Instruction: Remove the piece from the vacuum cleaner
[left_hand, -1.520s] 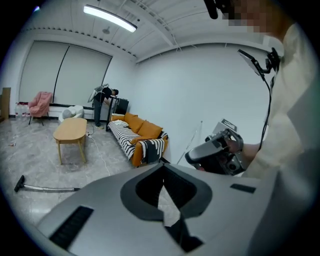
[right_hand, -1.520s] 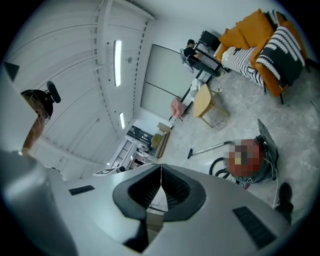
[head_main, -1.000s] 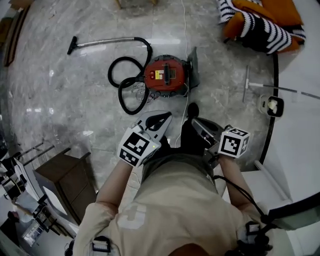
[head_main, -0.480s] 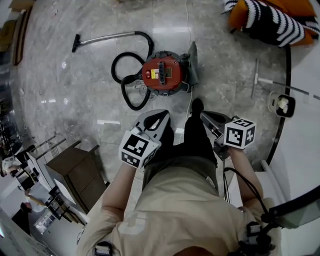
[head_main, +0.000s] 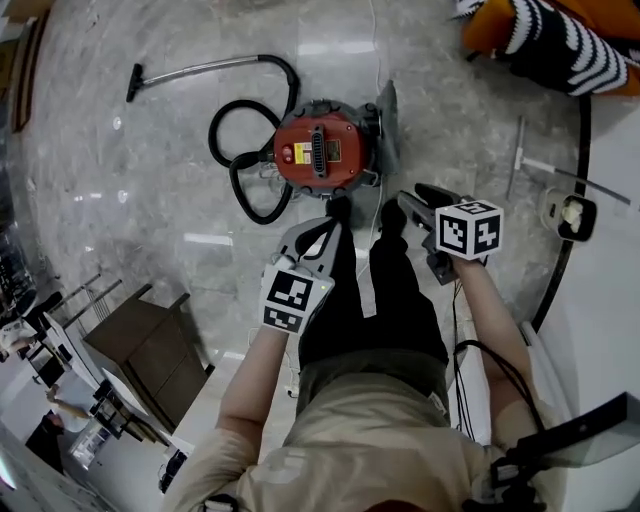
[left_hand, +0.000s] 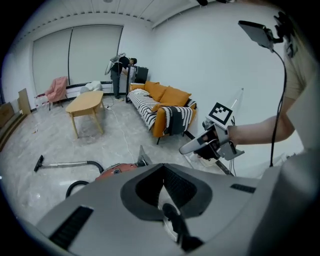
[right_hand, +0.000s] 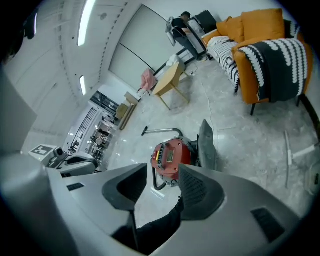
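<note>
Head view showed the red vacuum cleaner on the grey marble floor just ahead of you, orange sofa beyond. Your left tool was closed, empty; your right tool had just been opening, holding nothing.

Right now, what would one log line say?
left tool shut, empty | right tool just opening, empty | vacuum cleaner untouched
</note>
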